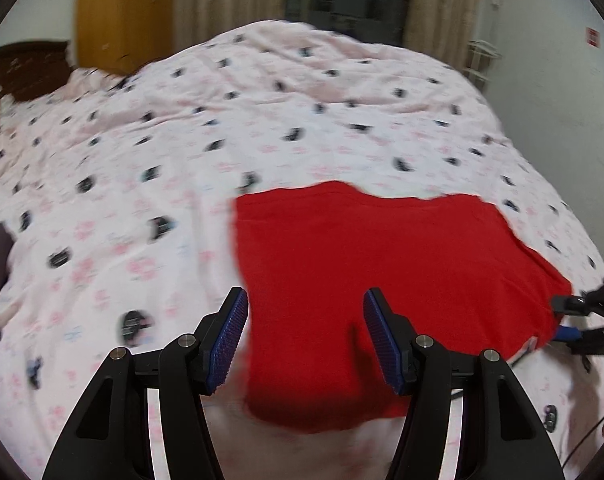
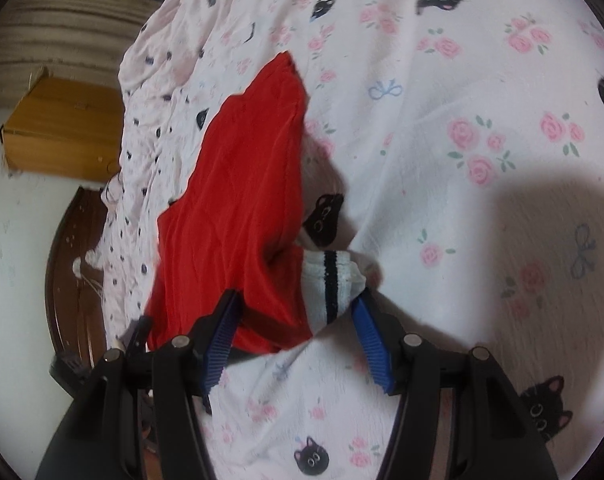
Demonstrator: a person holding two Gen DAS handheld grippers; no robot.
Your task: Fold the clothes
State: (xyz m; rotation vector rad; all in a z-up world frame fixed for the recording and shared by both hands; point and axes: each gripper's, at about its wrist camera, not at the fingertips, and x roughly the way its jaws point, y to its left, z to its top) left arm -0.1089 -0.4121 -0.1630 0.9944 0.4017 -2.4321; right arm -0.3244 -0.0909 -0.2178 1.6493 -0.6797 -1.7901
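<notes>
Blue ribbed pads of the left tool [image 1: 306, 336] stand wide apart over the near edge of the red garment [image 1: 382, 280], holding nothing. Equally wide, the right tool [image 2: 295, 328] straddles that garment's white, black-striped cuff [image 2: 334, 284]. Soft and wrinkled, it lies flat on the bed [image 1: 141, 160], whose pink cat-and-rose sheet stretches bare to the far edge.

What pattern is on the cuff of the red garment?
The cuff is white with a dark stripe, on the red garment; it shows best in the right wrist view.

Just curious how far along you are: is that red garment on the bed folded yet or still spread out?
Partly folded: the red cotton garment lies as a compact block with one straight left edge, no sleeves spread out.
</notes>
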